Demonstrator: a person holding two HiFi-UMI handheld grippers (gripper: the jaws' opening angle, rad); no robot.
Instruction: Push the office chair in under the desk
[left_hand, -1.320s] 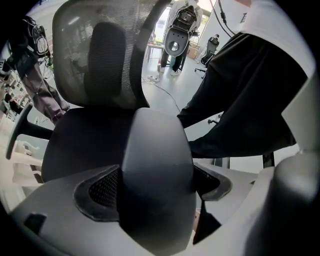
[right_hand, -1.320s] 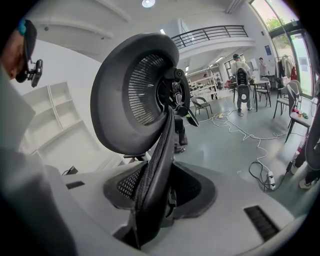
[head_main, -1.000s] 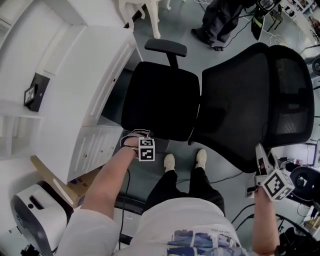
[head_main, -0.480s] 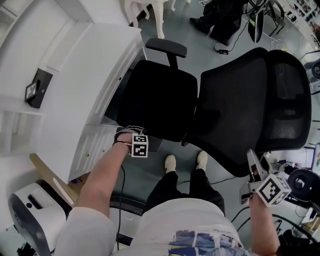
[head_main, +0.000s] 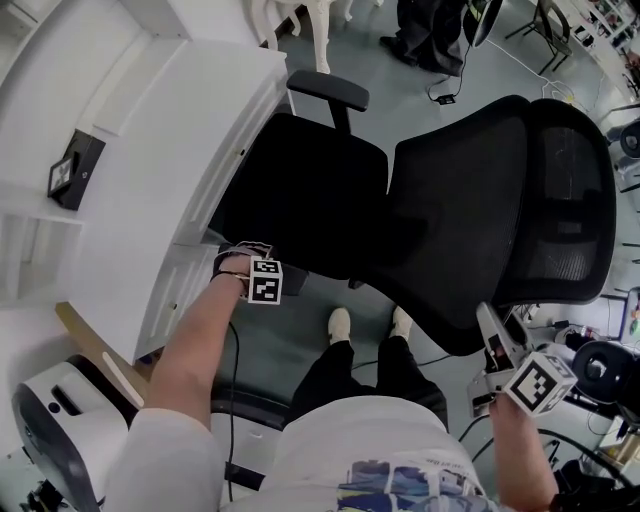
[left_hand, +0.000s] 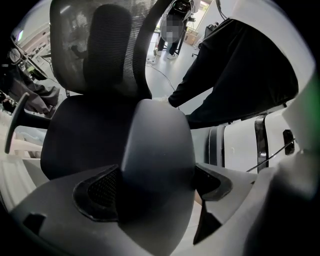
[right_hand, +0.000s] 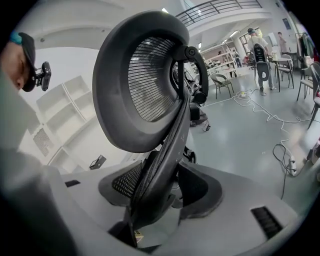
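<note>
1. Head view.
   - The office chair stands side-on to the person. Its long axis, seat to backrest, runs across the frame.
   - The desk lies off the seat end of that axis.
   - The seat's front edge sits at the desk's opening. Most of the seat and all of the backrest are out in the room.
   - The left gripper is at the chair's near side, just beside the desk.
   - The right gripper is at the backrest's near rim, the end farthest from the desk.

2. Left gripper view.
   - The jaws are clamped on the near armrest. Its pad fills the gap and touches both sides.
   - The seat and backrest lie ahead of this gripper and to its left.

3. Right gripper view.
   - The jaws are opening with the backrest's edge frame standing between them. The pads do not appear to press on it.
   - White shelving shows beyond the backrest, on the far side from this gripper.

4. Judgement.
   - The push has to run along the seat-to-backrest axis.
   - From the right gripper, the desk lies straight through the backrest, so that side suits the shove.
   - The left gripper is nearer the desk and already has hold of the armrest, so it looks best placed to steer.
   - The task looks partly done, since the seat is only started under.
</note>
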